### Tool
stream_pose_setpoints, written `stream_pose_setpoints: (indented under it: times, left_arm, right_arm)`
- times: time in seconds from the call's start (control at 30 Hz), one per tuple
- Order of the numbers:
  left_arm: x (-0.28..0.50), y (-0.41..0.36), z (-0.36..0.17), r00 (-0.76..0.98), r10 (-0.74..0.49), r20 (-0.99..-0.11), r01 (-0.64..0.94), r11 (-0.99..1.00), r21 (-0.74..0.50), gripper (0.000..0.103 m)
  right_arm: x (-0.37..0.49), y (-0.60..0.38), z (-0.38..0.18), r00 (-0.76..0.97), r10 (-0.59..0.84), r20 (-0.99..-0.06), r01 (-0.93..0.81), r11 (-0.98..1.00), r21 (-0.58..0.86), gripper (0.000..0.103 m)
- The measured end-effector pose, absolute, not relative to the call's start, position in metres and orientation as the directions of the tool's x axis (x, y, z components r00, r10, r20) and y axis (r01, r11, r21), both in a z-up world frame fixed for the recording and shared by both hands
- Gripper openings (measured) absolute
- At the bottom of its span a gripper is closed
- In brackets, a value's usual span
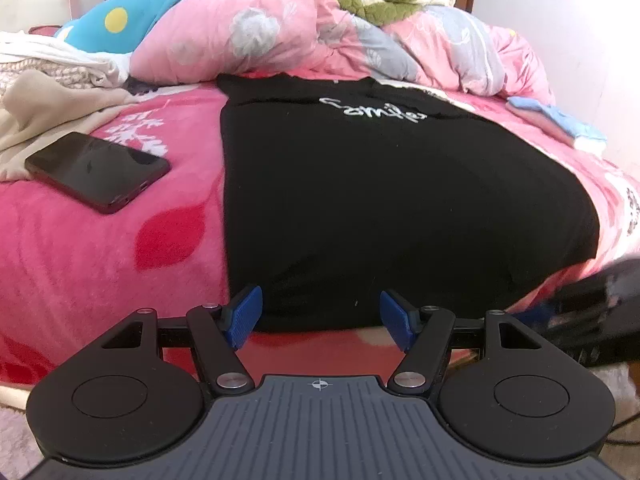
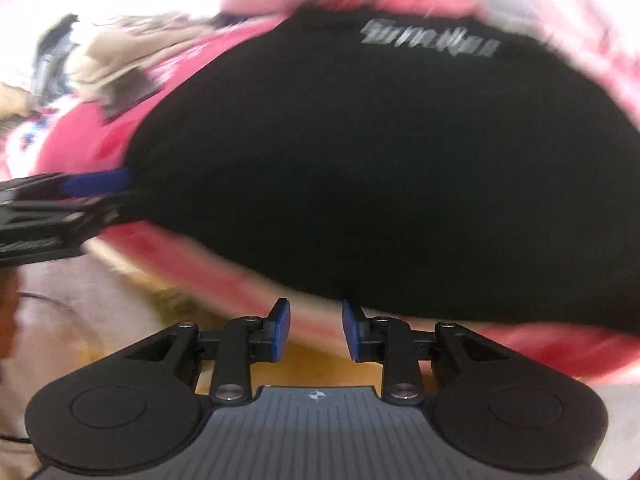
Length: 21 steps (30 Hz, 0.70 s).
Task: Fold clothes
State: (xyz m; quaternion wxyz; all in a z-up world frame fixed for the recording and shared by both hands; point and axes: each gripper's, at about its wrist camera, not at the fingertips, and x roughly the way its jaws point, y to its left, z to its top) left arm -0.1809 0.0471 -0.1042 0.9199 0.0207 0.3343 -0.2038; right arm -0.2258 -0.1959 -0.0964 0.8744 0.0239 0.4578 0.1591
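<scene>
The left gripper (image 1: 321, 317) sat nearest the lens, its blue pads spread wide with nothing between them, poised at the near hem of the black T-shirt (image 1: 360, 200) close to its left corner. The right gripper (image 2: 316, 330) hung just short of the same hem further along, its pads set apart by a narrower gap and likewise empty; its view was smeared, so how near the pads stood to the cloth could not be judged finely. The shirt lay flat on the pink blanket (image 1: 100, 248) of the bed, sides seemingly already turned in, white lettering (image 1: 374, 111) toward the far end. The likeliest fault looked to be a pinch that took the plush blanket along with the hem, since the hem lay flush on it near the bed's edge; lifting would then drag the bedding and rumple the fold. An uneven grip, one gripper biting a single layer and the other several, could skew the next fold. A phone (image 1: 96, 170) lay on the blanket just beside the shirt's left edge, and tugged bedding might shift it. A heaped quilt (image 1: 280, 32) crowded the far end, where a carried hem could land on it.
</scene>
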Motion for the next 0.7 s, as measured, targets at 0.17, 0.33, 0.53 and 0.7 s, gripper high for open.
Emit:
stream_pose_setpoints:
  times: [0.17,0.33,0.53,0.7]
  left_arm:
    - [-0.187,0.061,-0.105,0.697,-0.331,-0.636,0.349,0.932,-0.103,0.065]
    - [-0.188,0.075,-0.101,0.715,-0.320,-0.622,0.304,0.943,-0.136,0.065]
    - [-0.182,0.084,-0.101,0.725,-0.341,-0.598,0.299,0.939,-0.172,0.063]
    - [-0.169,0.090,-0.108,0.704,-0.402,-0.585,0.309,0.915,-0.259,0.051]
  right_arm:
    - [-0.231,-0.183,-0.054,0.634,0.346,-0.692,-0.336,0.929,0.157,0.030]
    - [-0.205,-0.161,-0.072,0.617,0.401,-0.677,-0.375,0.906,0.195,0.030]
    - [-0.217,-0.143,-0.113,0.453,0.489,-0.746,-0.402,0.858,0.319,0.030]
    - [-0.214,-0.161,-0.096,0.526,0.463,-0.713,-0.353,0.882,0.312,0.030]
